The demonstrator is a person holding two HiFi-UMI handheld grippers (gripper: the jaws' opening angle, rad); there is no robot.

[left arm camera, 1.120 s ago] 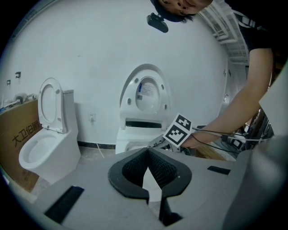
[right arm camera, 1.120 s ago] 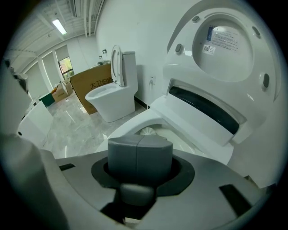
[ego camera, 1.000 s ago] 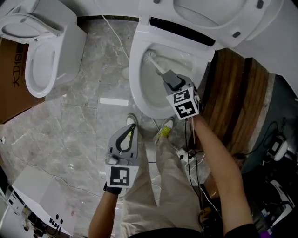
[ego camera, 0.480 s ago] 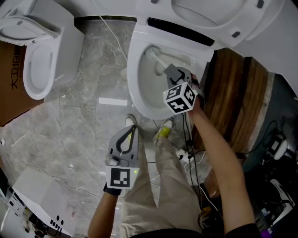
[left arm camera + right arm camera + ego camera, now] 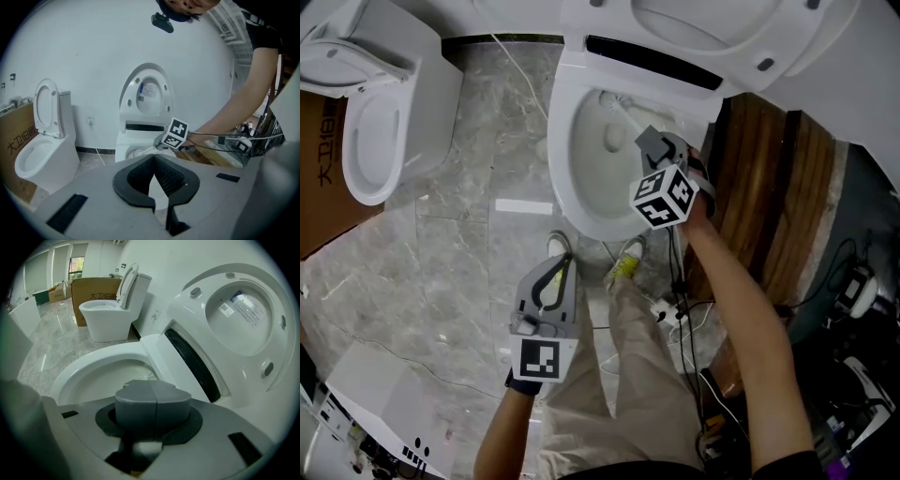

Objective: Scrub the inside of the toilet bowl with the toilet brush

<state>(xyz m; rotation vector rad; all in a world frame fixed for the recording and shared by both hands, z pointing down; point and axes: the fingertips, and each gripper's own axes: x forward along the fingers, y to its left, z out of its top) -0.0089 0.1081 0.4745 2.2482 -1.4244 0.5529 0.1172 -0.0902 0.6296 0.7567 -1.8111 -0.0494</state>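
The white toilet bowl stands open at top centre of the head view, its lid raised. A white toilet brush reaches into the back of the bowl, bristles against the inner wall. My right gripper hangs over the bowl's right side, shut on the brush handle. In the right gripper view the shut jaws hide most of the handle; bristles peek out above them, inside the bowl rim. My left gripper is held low over the floor, shut and holding nothing. Its pads meet at the tip.
A second white toilet stands at the left with a cardboard box beside it. Dark wooden boards lie right of the bowl. Cables trail on the marble floor near the person's shoes. A white box sits bottom left.
The right gripper has turned and shifted slightly toward the back of the bowl, carrying the brush head further along the back wall. The left gripper has stayed put.
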